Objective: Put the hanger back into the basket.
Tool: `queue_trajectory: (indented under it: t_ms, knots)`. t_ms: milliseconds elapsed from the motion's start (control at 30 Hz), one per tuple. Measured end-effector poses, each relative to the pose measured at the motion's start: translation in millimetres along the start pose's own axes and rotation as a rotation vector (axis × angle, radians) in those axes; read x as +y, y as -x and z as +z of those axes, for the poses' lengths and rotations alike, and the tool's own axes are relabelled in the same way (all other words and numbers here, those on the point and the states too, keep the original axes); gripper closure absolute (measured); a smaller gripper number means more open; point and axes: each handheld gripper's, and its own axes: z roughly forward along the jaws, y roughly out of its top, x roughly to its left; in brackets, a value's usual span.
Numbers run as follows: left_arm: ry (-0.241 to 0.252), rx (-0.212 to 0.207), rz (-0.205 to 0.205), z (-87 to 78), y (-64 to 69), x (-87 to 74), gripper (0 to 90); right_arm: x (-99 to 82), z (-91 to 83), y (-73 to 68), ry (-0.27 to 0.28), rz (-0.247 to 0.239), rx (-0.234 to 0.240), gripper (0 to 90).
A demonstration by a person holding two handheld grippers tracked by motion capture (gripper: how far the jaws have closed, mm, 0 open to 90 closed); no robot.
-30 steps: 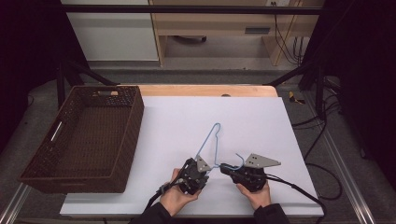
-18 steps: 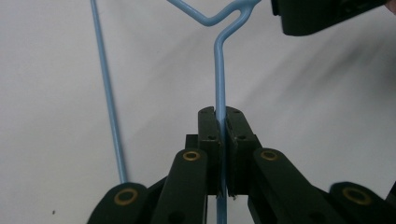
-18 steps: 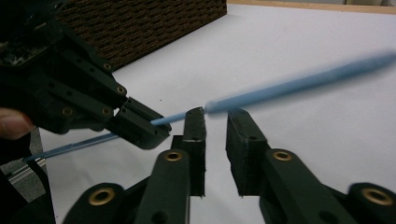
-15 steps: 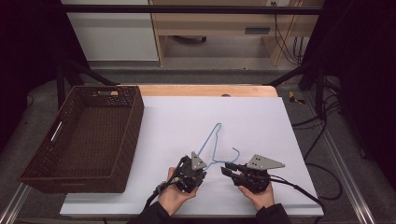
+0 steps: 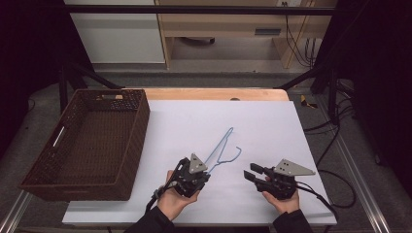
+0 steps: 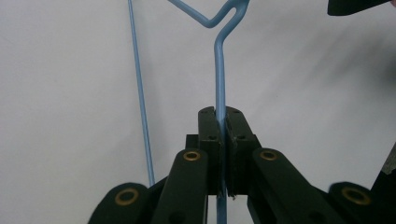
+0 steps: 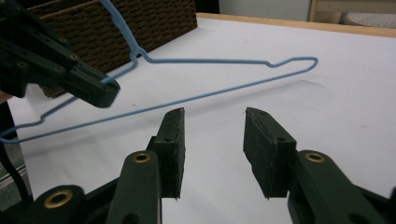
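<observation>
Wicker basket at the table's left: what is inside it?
The wicker basket holds nothing that can be seen: its woven floor lies bare in the high view. Its near wall hides the strip of floor just behind it. The blue hanger is outside, clamped by the left gripper.

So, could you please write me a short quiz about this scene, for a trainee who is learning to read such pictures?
1. Which tool grips the thin blue wire hanger, the left tool or the right tool?
2. True or false: the blue wire hanger lies inside the brown woven wicker basket.
3. How do the jaws of the right tool stand, and is anything between them?

Key
1. The left tool; its jaws are shut on the hanger's wire.
2. False; the hanger is over the white table sheet, to the right of the basket.
3. They stand apart, having just been opening, with nothing between them.
</observation>
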Motion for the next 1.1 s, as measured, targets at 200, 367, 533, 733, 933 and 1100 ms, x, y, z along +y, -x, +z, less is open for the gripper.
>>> queue_trajectory:
  t_ms: [200, 367, 533, 733, 933, 1100]
  knots:
    - [0.049, -0.02, -0.003, -15.8, -6.2, 4.9, 87.3, 1.3, -6.0, 3.7, -0.012, -0.028, -0.048, 50.4]
    - [0.08, -0.032, -0.009, -28.1, -12.1, 7.9, 87.2, 1.6, -7.1, 7.3, -0.032, -0.03, -0.073, 38.2]
    - [0.103, -0.036, -0.01, -39.6, -18.5, 11.0, 87.2, 0.8, -11.1, 14.4, -0.034, -0.027, -0.097, 25.1]
    - [0.127, -0.048, -0.008, -51.5, -23.4, 14.7, 87.2, 2.3, -18.0, 21.3, -0.037, -0.018, -0.134, 13.1]
    - [0.152, -0.056, 0.013, -65.5, -28.4, 21.1, 87.2, 3.9, -21.9, 24.0, -0.042, -0.019, -0.162, 10.4]
    - [0.166, -0.041, 0.049, -84.2, -37.2, 28.8, 87.2, 4.6, -22.3, 24.8, -0.048, -0.026, -0.171, 9.2]
